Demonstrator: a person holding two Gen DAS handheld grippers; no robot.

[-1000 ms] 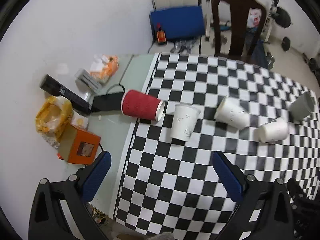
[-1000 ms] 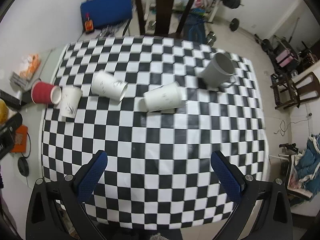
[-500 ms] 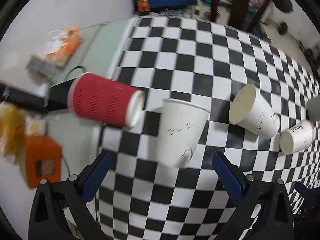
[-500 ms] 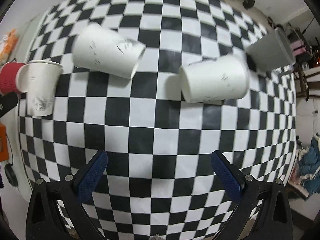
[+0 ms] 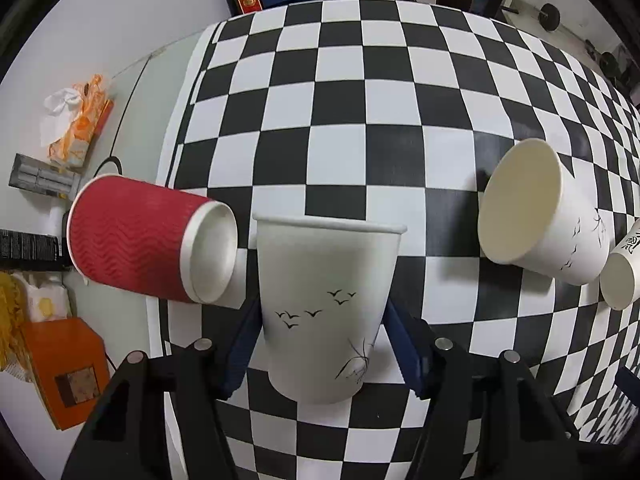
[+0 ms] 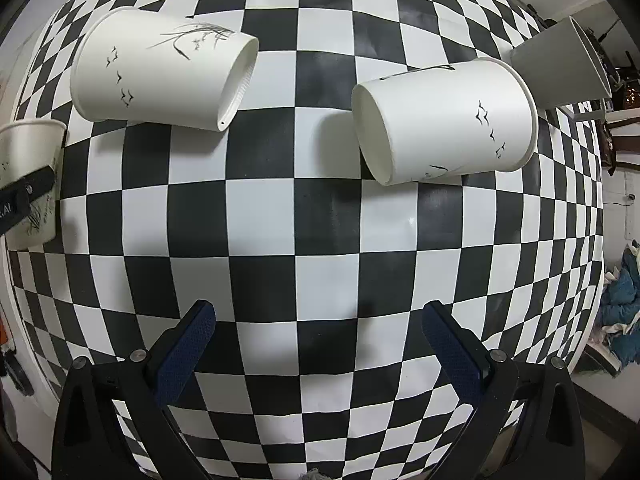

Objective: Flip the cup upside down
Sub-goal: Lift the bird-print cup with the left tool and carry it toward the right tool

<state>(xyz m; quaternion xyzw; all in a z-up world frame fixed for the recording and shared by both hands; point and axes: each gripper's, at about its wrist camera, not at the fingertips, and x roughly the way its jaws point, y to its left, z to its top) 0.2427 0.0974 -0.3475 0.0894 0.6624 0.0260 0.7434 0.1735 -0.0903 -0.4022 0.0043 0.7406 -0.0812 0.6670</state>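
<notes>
A white paper cup with bird print (image 5: 326,304) stands upright on the checkered tablecloth (image 5: 360,92). My left gripper (image 5: 320,344) has a blue pad on each side of the cup's lower half and is shut on it. The same cup shows at the left edge of the right wrist view (image 6: 28,168) with the left gripper's finger across it. My right gripper (image 6: 318,344) is open and empty above the cloth, short of two white cups lying on their sides (image 6: 160,80) (image 6: 444,120).
A red ribbed cup (image 5: 148,240) lies on its side just left of the held cup. A grey cup (image 6: 560,64) lies at the far right. An orange box (image 5: 64,368), tissue packs (image 5: 76,124) and dark boxes (image 5: 40,180) sit left of the cloth.
Both grippers moved forward and down toward the table. My left gripper reached the upright white cup and closed around it. My right gripper stayed open.
</notes>
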